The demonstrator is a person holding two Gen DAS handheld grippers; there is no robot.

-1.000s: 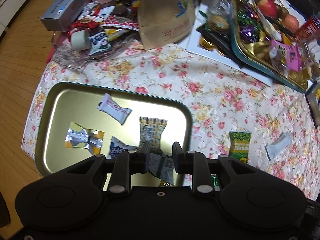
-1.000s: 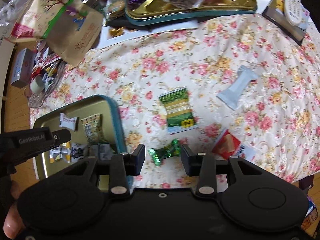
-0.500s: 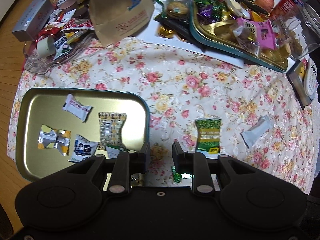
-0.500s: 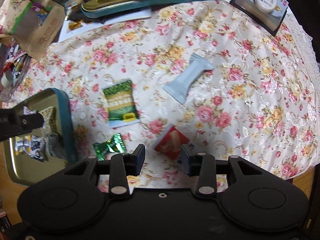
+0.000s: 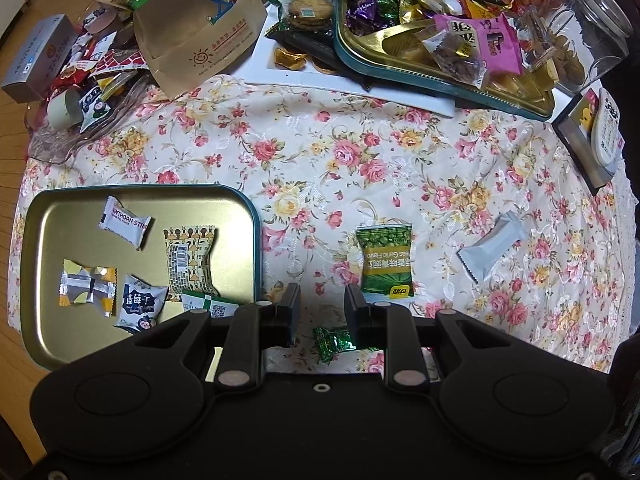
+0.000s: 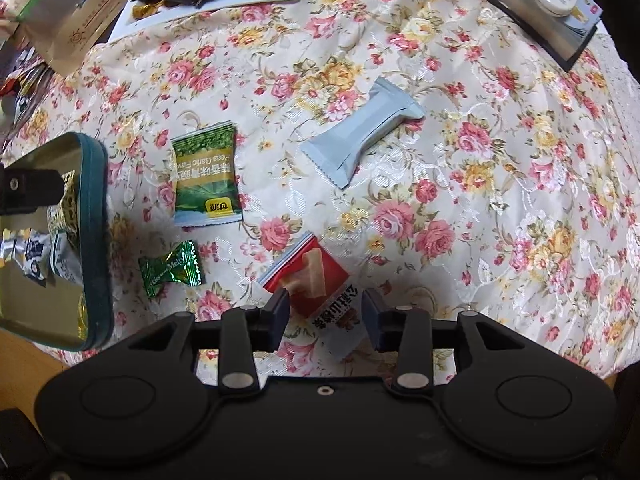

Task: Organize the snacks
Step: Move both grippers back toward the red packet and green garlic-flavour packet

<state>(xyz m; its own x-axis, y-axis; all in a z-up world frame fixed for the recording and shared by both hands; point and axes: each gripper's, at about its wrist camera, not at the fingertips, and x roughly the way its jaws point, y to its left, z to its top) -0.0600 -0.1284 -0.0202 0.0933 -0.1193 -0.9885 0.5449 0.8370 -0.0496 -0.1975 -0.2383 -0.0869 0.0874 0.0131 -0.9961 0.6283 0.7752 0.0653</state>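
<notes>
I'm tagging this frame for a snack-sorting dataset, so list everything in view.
Near tray: one, gold with teal rim, on the cloth, left.
Wrapped snacks in it: five, mixed colours.
Pea packet: one, green, on the cloth.
Silver packet: one, right of the pea packet.
Green candy: one, below the left gripper.
Red packet: one, below the right gripper.
Far tray: one, heaped with sweets.
Paper bag: one, brown, far left.
Glass jar: one, clear, far right.
Left gripper: black, open.
Right gripper: black, open.
</notes>
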